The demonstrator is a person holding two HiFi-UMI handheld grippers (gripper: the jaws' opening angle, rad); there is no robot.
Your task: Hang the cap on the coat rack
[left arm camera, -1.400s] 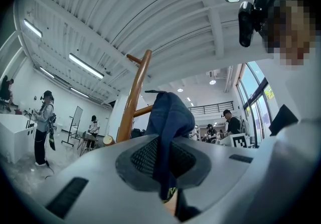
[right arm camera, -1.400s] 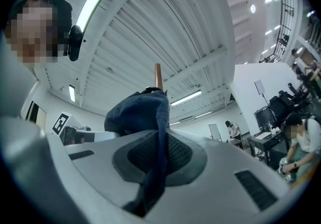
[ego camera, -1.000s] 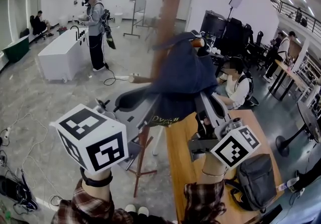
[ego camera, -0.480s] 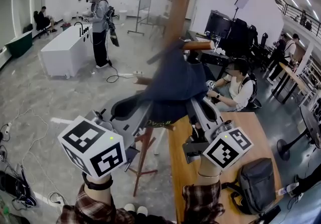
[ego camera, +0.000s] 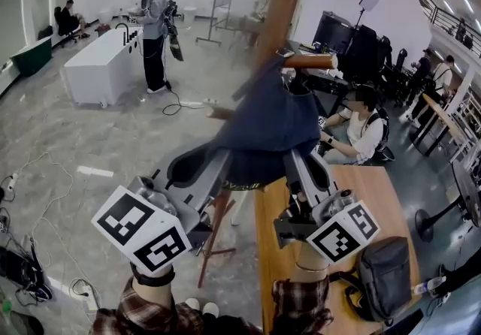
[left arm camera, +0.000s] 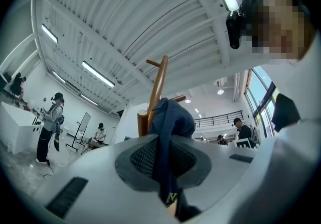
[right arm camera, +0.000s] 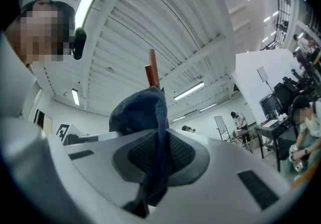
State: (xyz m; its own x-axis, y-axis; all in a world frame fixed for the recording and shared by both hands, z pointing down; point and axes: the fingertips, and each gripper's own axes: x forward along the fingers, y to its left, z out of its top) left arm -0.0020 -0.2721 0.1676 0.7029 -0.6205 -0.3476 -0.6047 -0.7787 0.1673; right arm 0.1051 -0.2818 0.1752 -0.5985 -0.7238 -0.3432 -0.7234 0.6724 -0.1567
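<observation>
A dark blue cap [ego camera: 270,127] hangs against the wooden coat rack pole [ego camera: 284,3], its crown just under a peg [ego camera: 310,61]. My left gripper [ego camera: 224,161] is shut on the cap's lower left edge. My right gripper [ego camera: 295,161] is shut on its lower right edge. In the left gripper view the cap [left arm camera: 173,117] runs as a fold of cloth between the pads of the left gripper [left arm camera: 165,168], with the pole [left arm camera: 156,85] behind it. In the right gripper view the cap [right arm camera: 138,112] is pinched by the right gripper [right arm camera: 158,162] below the rack's pole top [right arm camera: 153,70].
The rack's splayed legs [ego camera: 214,239] stand beside a wooden table [ego camera: 272,251] with a black bag [ego camera: 387,273] on it. A person sits at the table [ego camera: 364,131]. Another person stands [ego camera: 155,25] by a white counter [ego camera: 98,63]. Cables lie on the floor [ego camera: 22,273].
Both grippers have reached further up and away from me with the cap still held. The cap's crown now sits closer under the peg.
</observation>
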